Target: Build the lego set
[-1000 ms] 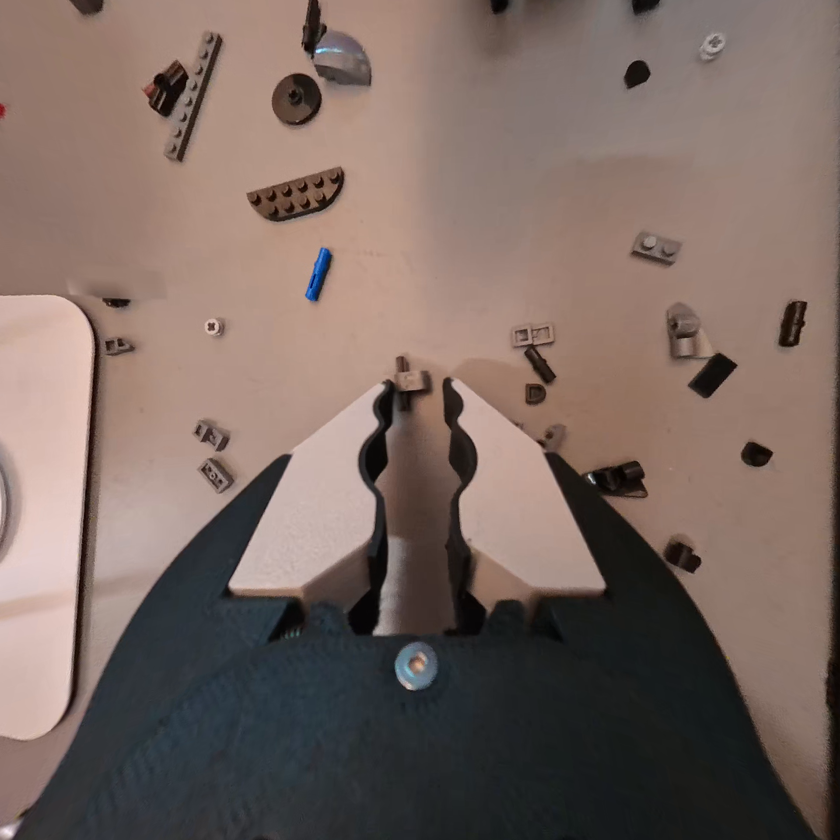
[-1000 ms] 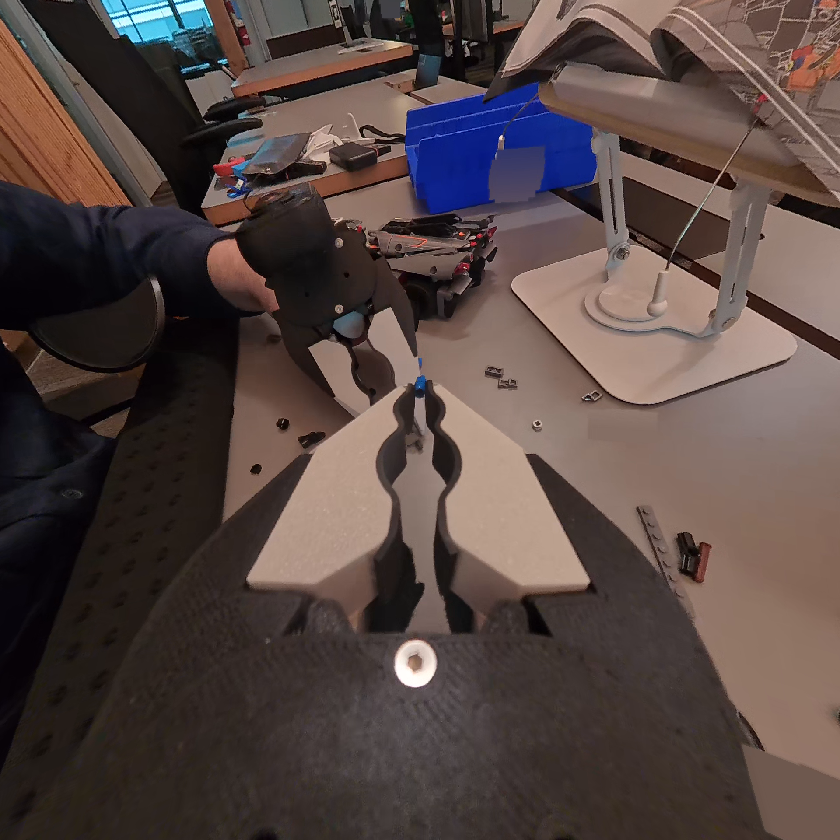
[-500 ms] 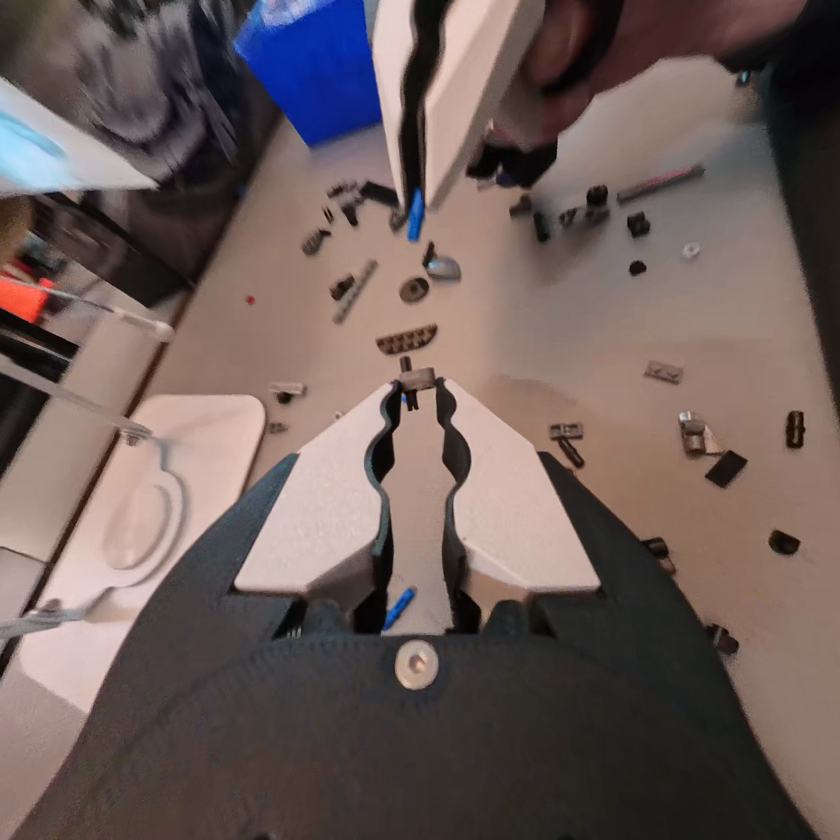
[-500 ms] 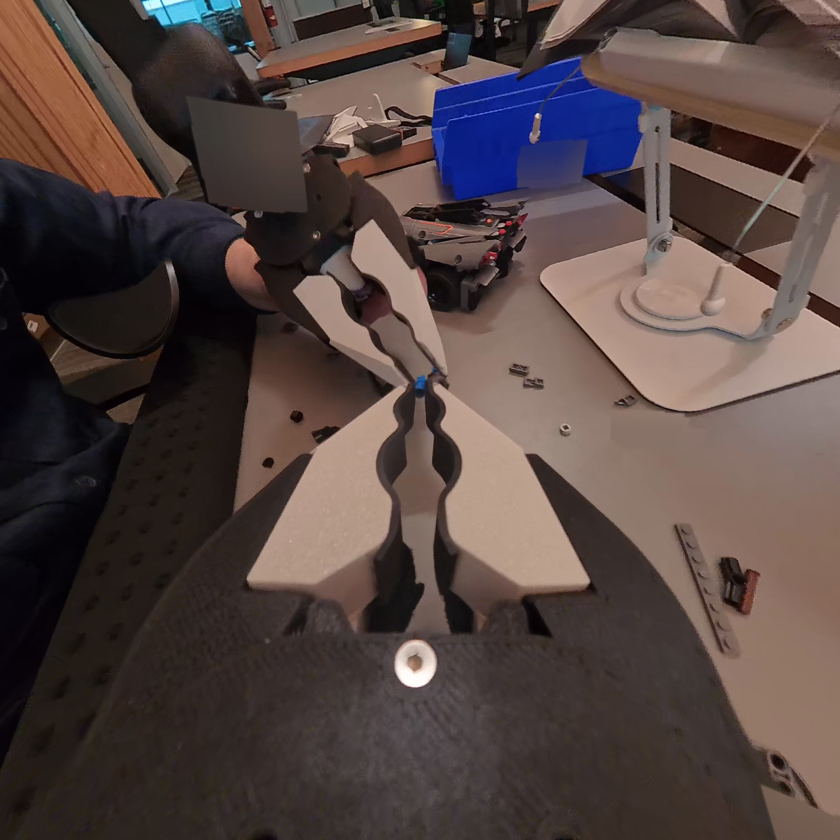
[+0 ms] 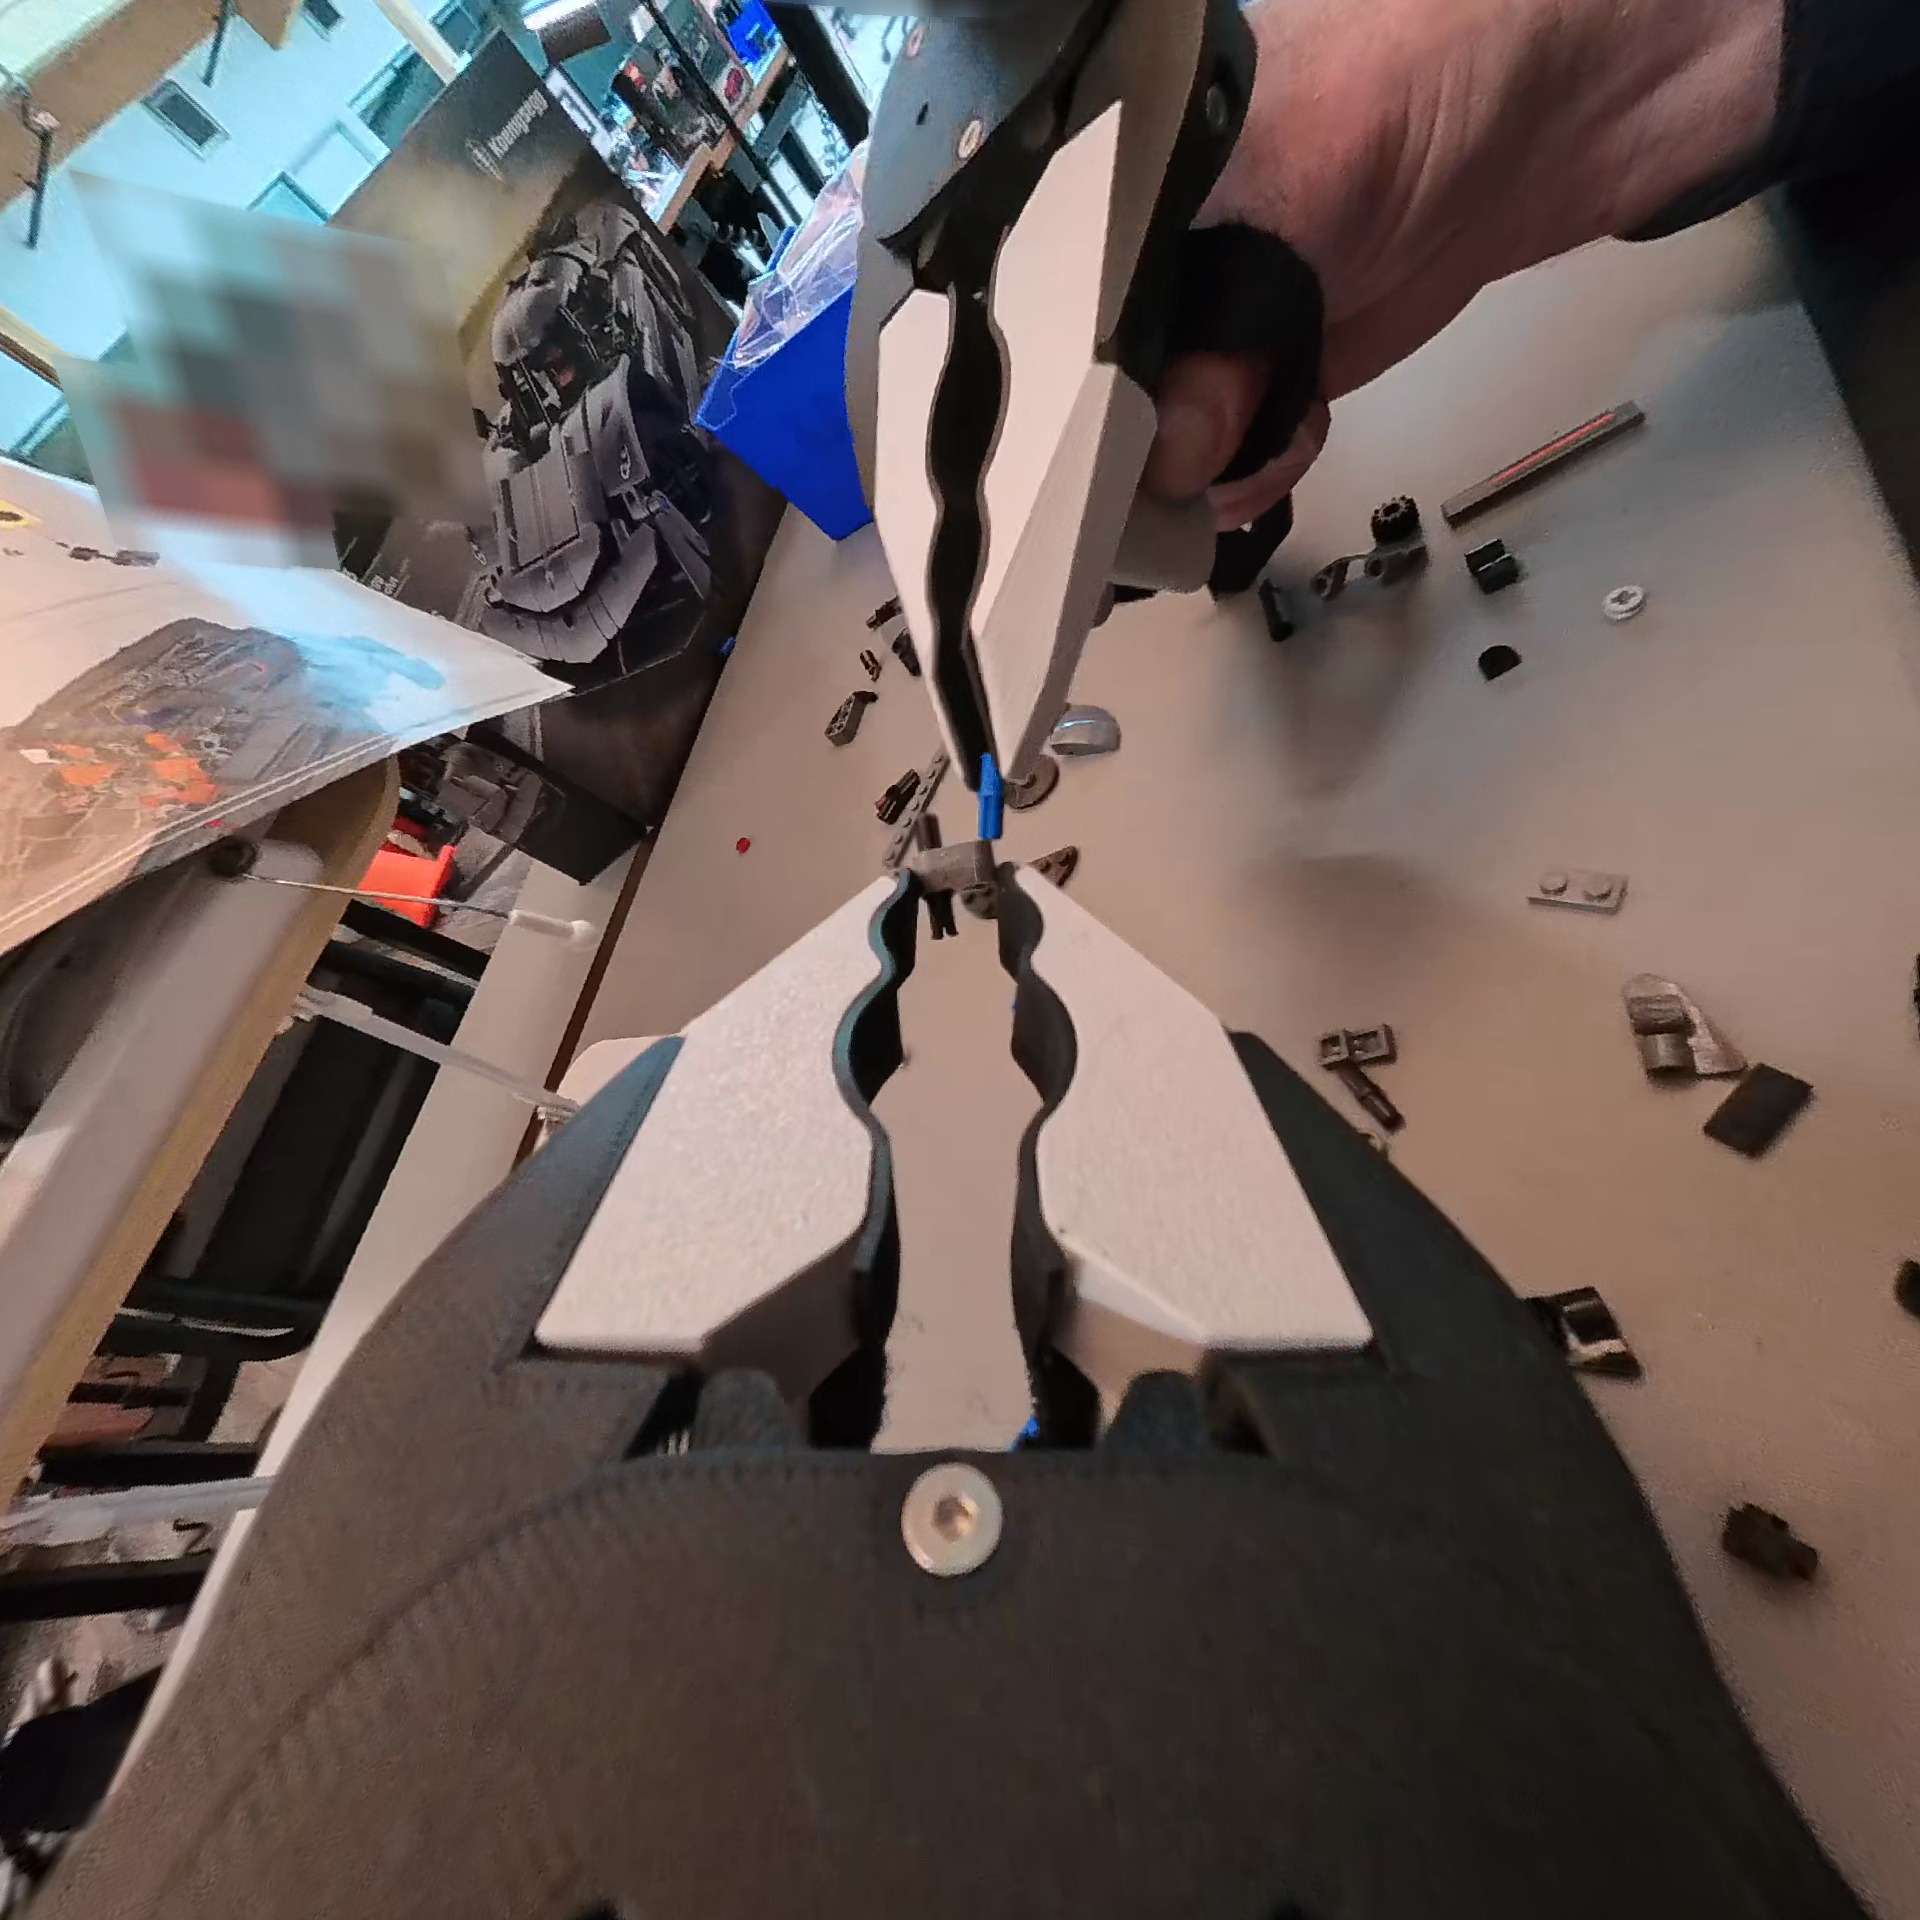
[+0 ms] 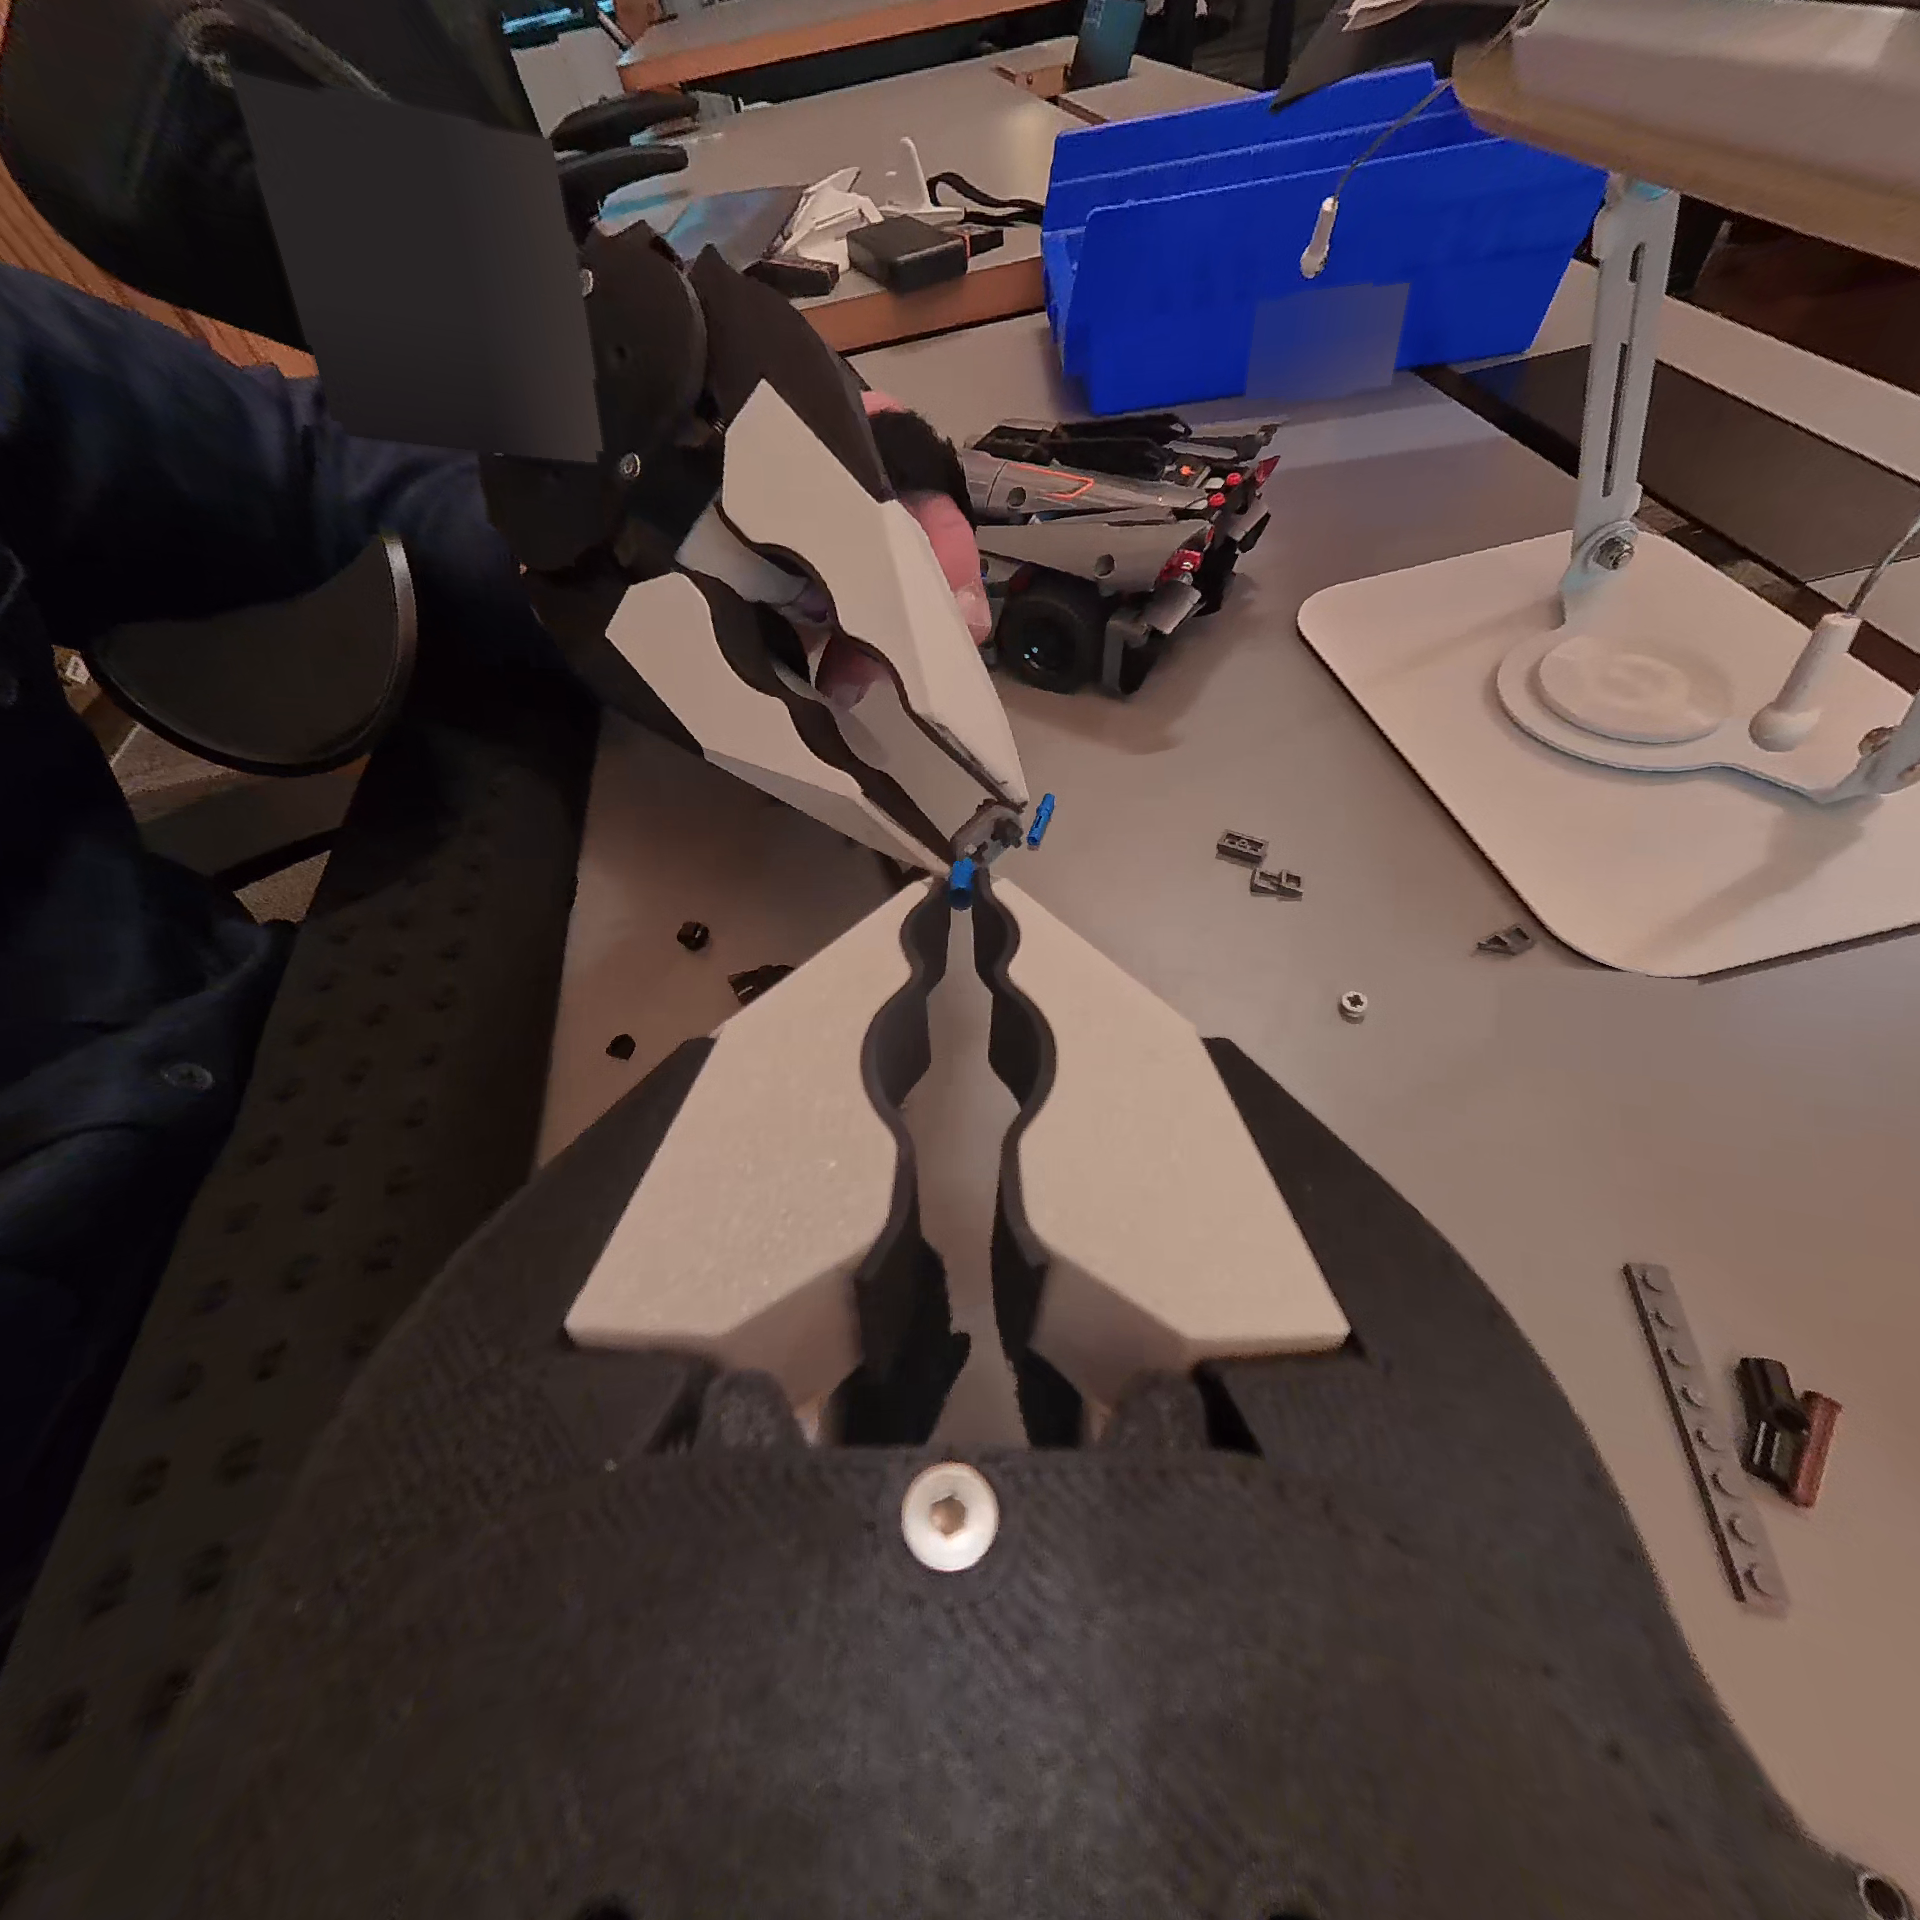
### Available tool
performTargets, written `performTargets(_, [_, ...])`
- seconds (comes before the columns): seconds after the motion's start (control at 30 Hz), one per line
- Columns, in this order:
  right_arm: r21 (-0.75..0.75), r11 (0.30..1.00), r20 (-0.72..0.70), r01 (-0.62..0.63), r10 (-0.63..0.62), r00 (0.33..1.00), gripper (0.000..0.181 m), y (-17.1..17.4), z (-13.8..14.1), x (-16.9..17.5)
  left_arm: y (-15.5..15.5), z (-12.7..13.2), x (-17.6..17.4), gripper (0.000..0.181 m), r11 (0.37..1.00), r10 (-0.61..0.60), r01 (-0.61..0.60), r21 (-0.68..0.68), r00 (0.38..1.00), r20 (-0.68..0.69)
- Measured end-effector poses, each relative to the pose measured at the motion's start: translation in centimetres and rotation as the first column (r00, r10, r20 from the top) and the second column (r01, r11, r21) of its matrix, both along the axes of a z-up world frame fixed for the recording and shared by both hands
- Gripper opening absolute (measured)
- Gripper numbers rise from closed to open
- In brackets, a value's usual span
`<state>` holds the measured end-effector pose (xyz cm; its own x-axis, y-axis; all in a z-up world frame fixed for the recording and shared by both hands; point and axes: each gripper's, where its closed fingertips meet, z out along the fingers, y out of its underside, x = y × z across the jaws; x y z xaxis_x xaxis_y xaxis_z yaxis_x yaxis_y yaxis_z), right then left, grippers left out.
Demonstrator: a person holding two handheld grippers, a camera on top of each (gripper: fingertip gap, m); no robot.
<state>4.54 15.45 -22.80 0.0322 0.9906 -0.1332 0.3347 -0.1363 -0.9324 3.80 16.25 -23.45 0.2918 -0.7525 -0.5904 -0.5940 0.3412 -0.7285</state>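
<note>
The left gripper (image 5: 954,894) has its jaws closed to a narrow gap on a small grey connector piece (image 5: 951,865), pinched at the very tips so that its open side faces outward and clear of the pads; a short black pin hangs from its underside. Meeting it tip to tip, the right gripper (image 6: 961,894) has its jaws nearly together on a blue pin (image 6: 959,883), gripped by one end so the free end can be pushed in; both parts are held up off the counter (image 6: 1455,1143), probably so neither hand fights the surface while aligning them. The left wrist view shows the pin pointing down at the connector, close to or just touching it, and beyond it loose dark pieces strewn over the counter, an open instruction booklet (image 5: 208,707) on a stand and the set's box (image 5: 582,416). The right wrist view gives what that one hides: a second blue pin (image 6: 1041,820) lying just past the tips, the part-built grey car (image 6: 1122,540) farther back, the stand's white base (image 6: 1558,727), and a blue bin (image 6: 1299,239) behind.
</note>
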Motion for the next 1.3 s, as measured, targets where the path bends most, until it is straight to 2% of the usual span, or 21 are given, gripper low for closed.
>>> performTargets(0.27, [-0.002, 1.0, 0.005, -0.012, 0.012, 1.0, 0.001, -0.09, -0.13, 0.05, -0.48, -0.17, 0.28, 0.012, 0.999, -0.024, 0.025, 0.021, 0.999, -0.024])
performTargets(0.43, [-0.146, 0.989, -0.041, -0.033, 0.027, 0.999, 0.001, -0.15, 0.06, 0.11, -0.5, -0.01, 0.32, 0.012, 0.996, -0.005, 0.01, 0.092, 0.998, -0.058])
performTargets(0.57, [-0.179, 0.982, -0.079, -0.055, 0.041, 0.996, 0.001, -0.33, 0.61, 0.12, -0.61, 0.2, 0.43, 0.012, 0.985, 0.012, 0.005, 0.171, 0.995, -0.097])
performTargets(1.3, [-0.233, 0.972, -0.045, -0.023, 0.013, 0.999, 0.001, 0.1, -0.16, 0.17, -0.21, 0.02, 0.31, 0.012, 0.952, 0.088, -0.027, 0.305, 0.978, -0.189])
